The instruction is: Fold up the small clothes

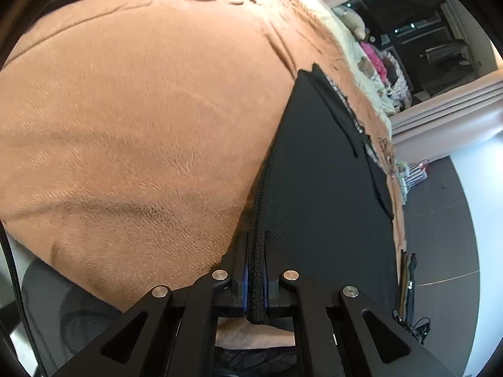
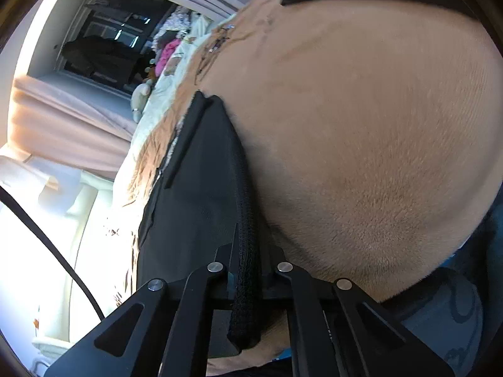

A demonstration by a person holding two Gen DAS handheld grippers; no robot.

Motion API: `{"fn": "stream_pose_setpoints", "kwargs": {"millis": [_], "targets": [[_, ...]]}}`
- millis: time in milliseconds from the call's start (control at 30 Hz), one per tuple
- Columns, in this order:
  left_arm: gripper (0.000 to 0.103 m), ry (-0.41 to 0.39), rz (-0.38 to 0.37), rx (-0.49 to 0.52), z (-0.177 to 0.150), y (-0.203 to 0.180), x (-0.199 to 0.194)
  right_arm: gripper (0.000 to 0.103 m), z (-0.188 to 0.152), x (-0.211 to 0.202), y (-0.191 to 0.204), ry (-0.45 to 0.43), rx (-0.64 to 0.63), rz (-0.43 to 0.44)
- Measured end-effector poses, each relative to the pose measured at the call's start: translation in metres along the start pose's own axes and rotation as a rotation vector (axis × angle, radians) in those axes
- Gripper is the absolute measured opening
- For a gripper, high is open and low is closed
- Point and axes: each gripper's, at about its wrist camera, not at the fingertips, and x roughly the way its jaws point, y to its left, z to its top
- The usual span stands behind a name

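The left gripper (image 1: 257,260) pinches the ribbed, knitted hem of a black garment (image 1: 327,188), which extends forward from its fingers as a flat, smooth panel over a tan, short-piled blanket (image 1: 141,125). The right gripper (image 2: 248,251) pinches the same thick hem band, with the garment (image 2: 195,188) lying ahead and left of it on the blanket (image 2: 361,141).

Daylight, blown-out glare at right-wrist view's left; strong fisheye bending, dark corners.
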Motion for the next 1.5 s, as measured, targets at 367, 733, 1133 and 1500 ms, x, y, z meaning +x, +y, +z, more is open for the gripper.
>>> {"fn": "stream_pose_setpoints", "kwargs": {"millis": [367,733,1133,1500], "targets": [[0.005,-0.080,-0.098,0.021,0.013,-0.014,-0.052,0.001,-0.013,-0.039,0.037,-0.050,-0.096,0.064],[0.005,-0.173,-0.183,0.030,0.010,-0.022,-0.130,0.001,-0.023,-0.081,0.050,-0.054,-0.119,0.133],[0.005,-0.259,-0.247,0.059,-0.018,-0.035,-0.197,0.001,-0.023,-0.112,0.046,-0.077,-0.159,0.201],[0.005,-0.273,-0.267,0.058,-0.046,-0.016,-0.225,0.001,-0.026,-0.122,0.023,-0.077,-0.183,0.221]]}}
